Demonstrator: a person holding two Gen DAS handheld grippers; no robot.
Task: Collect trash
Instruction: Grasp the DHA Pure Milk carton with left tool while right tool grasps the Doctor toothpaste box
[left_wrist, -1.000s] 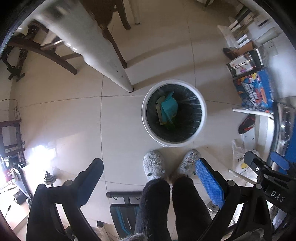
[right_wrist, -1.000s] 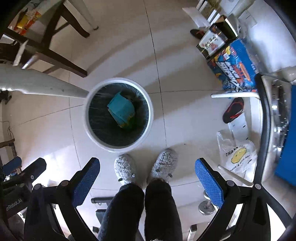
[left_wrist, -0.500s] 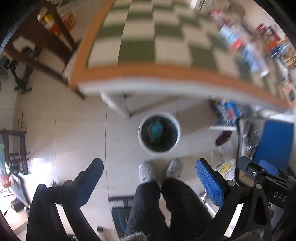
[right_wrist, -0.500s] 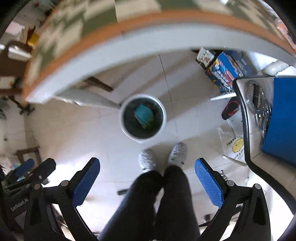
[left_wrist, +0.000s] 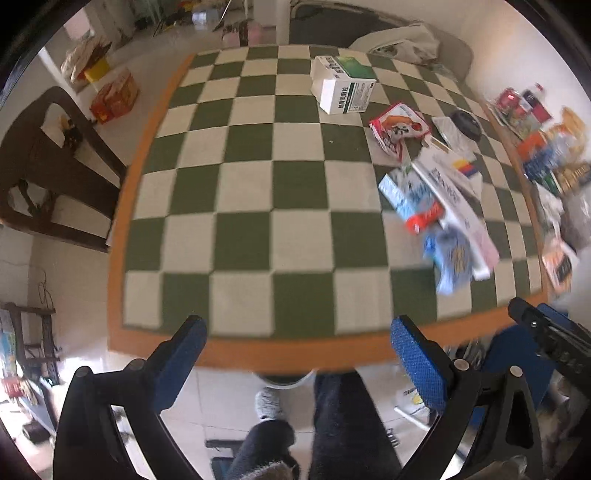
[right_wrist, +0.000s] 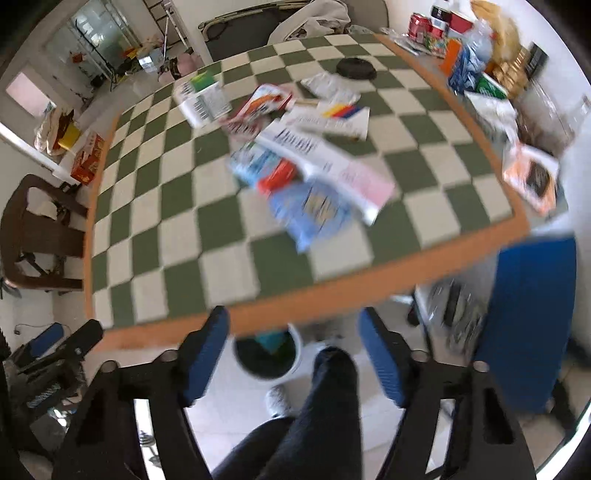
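Matt checked cloth and glossy packaging share a wood-edged table.
Glossy plastic wrappers and a printed cardboard box lie on the cloth; the left gripper and right gripper carry rough blue pads on matt black plastic; the floor tiles shine.

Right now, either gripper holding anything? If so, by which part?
Nothing held. The left gripper and right gripper are both open, with empty gaps. The trash pile lies untouched on the checkered table.
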